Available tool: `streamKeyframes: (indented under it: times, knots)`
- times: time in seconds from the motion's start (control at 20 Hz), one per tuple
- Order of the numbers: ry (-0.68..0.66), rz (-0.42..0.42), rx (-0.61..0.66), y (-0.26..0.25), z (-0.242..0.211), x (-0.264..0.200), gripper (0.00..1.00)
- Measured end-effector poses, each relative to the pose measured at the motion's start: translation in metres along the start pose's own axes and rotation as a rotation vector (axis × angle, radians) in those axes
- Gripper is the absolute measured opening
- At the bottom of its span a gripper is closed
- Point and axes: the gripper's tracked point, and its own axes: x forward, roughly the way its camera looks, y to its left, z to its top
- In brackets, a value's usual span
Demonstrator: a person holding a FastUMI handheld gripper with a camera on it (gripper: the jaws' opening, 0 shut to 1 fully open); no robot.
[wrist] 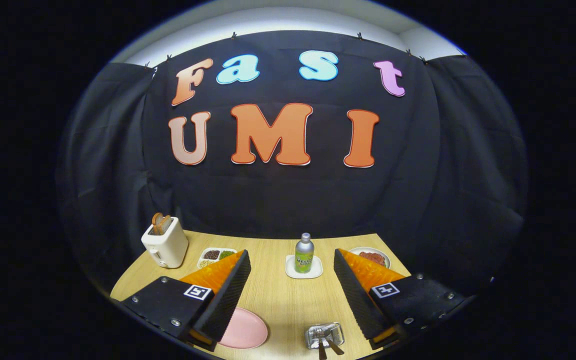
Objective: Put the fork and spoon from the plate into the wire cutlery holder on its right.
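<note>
While the gripper (292, 260) hangs above the wooden table (273, 300), its two fingers are spread wide apart with nothing between them. Between the fingers, low at about six o'clock, sits the wire cutlery holder (324, 335), and two handles poke out of it toward the near edge; these look like the fork (321, 347) and the spoon (334, 346), though their heads are buried in the wire and too small to tell apart. Just to the holder's nine o'clock lies the pink plate (243, 329), with no cutlery on the part that shows; its left part is covered by the left finger.

Straight ahead at twelve o'clock, beyond the fingertips, a small bottle (304, 254) stands upright on a white coaster (303, 272). Toward ten o'clock a white toaster (165, 245) holds slices of bread (160, 223), and beside it a divided tray (216, 256) of food is partly hidden behind the left fingertip. At about two o'clock a plate of reddish food (372, 257) peeks out behind the right finger, most of it blocked. Black cloth (288, 195) closes off the far side of the table.
</note>
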Motion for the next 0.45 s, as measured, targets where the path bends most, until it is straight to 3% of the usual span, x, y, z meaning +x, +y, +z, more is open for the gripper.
streamKeyframes:
  times: [0.2,0.45]
  knots:
    - [-0.04,0.037,0.108,0.008,0.002,-0.013,1.0]
    - [-0.083,-0.001,0.068,0.001,0.01,-0.022,0.99]
